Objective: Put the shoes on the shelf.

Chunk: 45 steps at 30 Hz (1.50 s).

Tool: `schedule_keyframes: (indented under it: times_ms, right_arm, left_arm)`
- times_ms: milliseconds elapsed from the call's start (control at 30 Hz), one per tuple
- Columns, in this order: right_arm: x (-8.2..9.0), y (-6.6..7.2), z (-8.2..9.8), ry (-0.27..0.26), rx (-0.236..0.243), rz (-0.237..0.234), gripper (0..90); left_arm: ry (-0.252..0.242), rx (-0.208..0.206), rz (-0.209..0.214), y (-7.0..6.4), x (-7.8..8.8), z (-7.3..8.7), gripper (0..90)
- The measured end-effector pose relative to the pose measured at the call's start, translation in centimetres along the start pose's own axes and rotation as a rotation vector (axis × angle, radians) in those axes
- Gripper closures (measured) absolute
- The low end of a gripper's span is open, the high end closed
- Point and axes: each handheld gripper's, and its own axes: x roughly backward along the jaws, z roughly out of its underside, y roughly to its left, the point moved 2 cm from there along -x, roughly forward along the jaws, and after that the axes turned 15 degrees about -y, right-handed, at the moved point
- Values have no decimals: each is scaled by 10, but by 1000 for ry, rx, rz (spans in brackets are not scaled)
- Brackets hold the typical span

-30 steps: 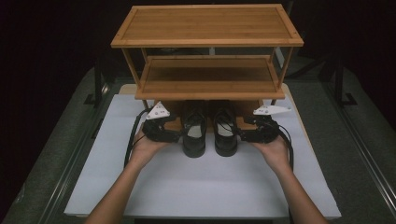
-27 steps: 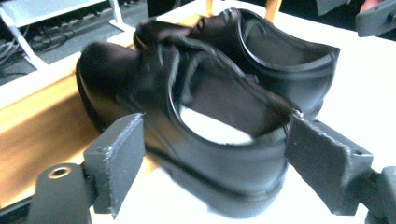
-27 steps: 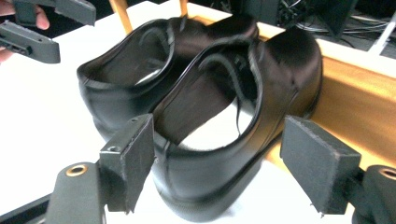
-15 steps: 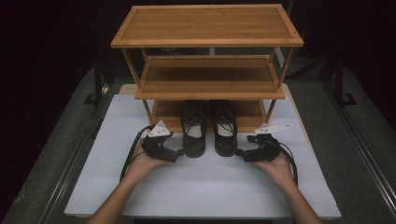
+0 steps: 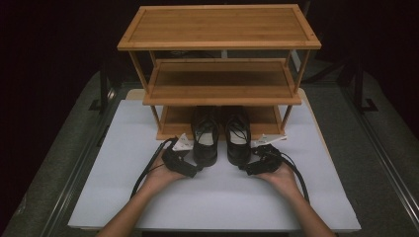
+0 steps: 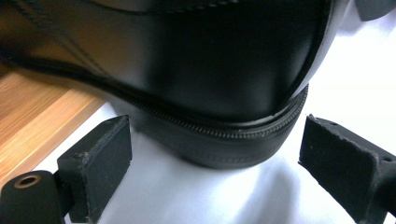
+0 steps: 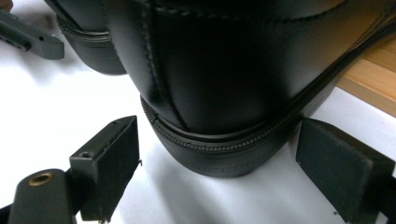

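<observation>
Two black shoes, the left shoe [image 5: 205, 140] and the right shoe [image 5: 238, 139], stand side by side, heels on the white desk [image 5: 118, 197], toes under the bamboo rack [image 5: 220, 81]. The left hand-held gripper [image 5: 197, 168] and right hand-held gripper [image 5: 245, 171] have just been opening; each heel sits between spread pads, untouched.
</observation>
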Motion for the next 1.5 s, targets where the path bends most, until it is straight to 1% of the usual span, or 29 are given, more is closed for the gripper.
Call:
schedule_keyframes:
  times_ms: [67, 100, 167, 200, 333, 433, 533, 567, 600, 633, 700, 733, 867, 967, 1000, 1033, 1133, 1200, 1233, 1367, 1467, 1500]
  right_arm:
    - [-1, 1, 0, 0, 4, -1, 132]
    - [-2, 2, -1, -6, -2, -6, 133]
    - [-3, 4, -1, -9, -2, -8, 133]
    - [-6, 6, -2, -16, 7, -5, 134]
    - [-11, 11, -3, -20, 10, -6, 146]
    - [-13, 15, -2, -19, 25, 21, 145]
    - [-13, 16, -1, -25, 19, 30, 148]
    - [-14, 17, 0, -32, 16, 53, 185]
    - [-14, 18, 0, -38, 21, 64, 188]
    - [-14, 19, 0, -39, 16, 65, 191]
    - [-13, 19, -1, -38, 21, 71, 195]
    - [-13, 19, -1, -40, 22, 71, 197]
    - [-12, 19, -3, -38, 20, 68, 198]
    - [-11, 18, -6, -43, 12, 63, 198]
    - [-11, 18, -6, -43, 12, 63, 198]
    - [-9, 17, -9, -53, 4, 58, 198]
    - [-8, 17, -11, -56, -1, 54, 197]
    - [-7, 14, -15, -58, -11, 43, 198]
    - [-7, 13, -16, -55, -16, 41, 198]
    - [-7, 9, -22, -64, -27, 34, 198]
    - [-8, 7, -24, -67, -27, 35, 197]
    - [-11, 4, -27, -61, -31, 34, 197]
  left_arm:
    - [1, -5, 1, -1, -3, 0, 89]
    - [0, -10, -7, -2, -4, 1, 89]
    - [-6, -2, -5, -2, -5, 1, 90]
    - [-3, -4, -3, -2, -5, 1, 94]
    - [-7, -3, -10, -3, -8, 0, 95]
    - [-12, -7, -16, -3, -9, 0, 94]
    - [-11, -9, -19, -3, -10, 0, 94]
    - [-10, -8, -24, -4, -10, 0, 94]
    - [-11, -7, -24, -4, -10, 0, 94]
    - [-12, -7, -23, -4, -10, 0, 95]
    - [-13, -6, -25, -4, -10, -1, 96]
    - [-17, 1, -24, -4, -10, -1, 96]
    - [-24, 12, -23, -3, -9, -3, 95]
    - [-45, 29, -21, -2, -7, -7, 94]
    - [-45, 29, -21, -2, -7, -7, 94]
    - [-55, 45, -18, -1, -6, -10, 94]
    - [-59, 45, -16, 0, -5, -13, 94]
    - [-68, 47, -13, 1, -4, -17, 94]
    - [-74, 54, -15, 2, -5, -18, 94]
    - [-86, 74, -16, 7, -6, -23, 89]
    - [-80, 73, -18, 10, -9, -25, 85]
    - [-80, 75, -20, 14, -11, -27, 85]
